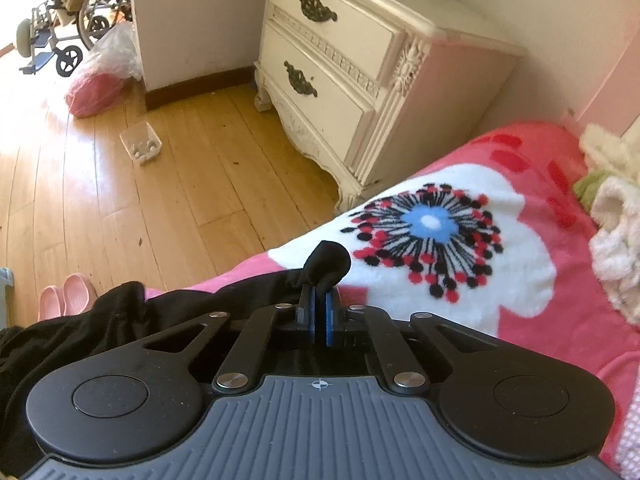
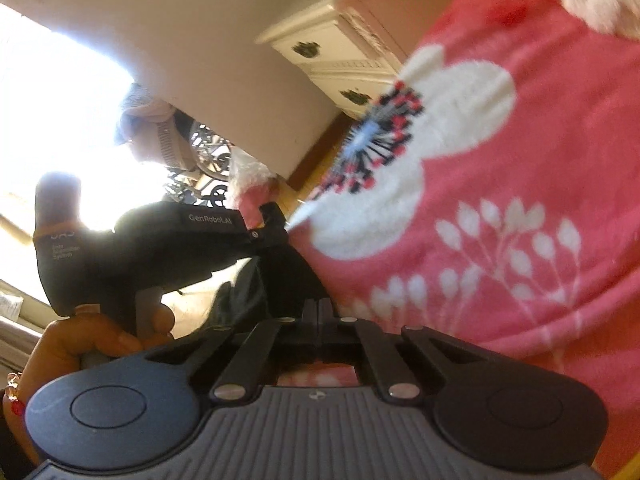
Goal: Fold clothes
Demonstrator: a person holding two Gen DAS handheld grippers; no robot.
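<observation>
Low in the left wrist frame, the left gripper (image 1: 320,294) pinches the black garment (image 1: 120,320), ready to fold over the pink blanket (image 1: 560,320), while the right gripper (image 2: 319,306) is closed, its catch unclear

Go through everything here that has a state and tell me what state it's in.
left gripper: shut on the black garment
right gripper: shut, looks to be on the same garment
black garment: bunched at the blanket's edge
blanket: spread flat
nightstand: both drawers closed
pink slippers: side by side on the floor
</observation>
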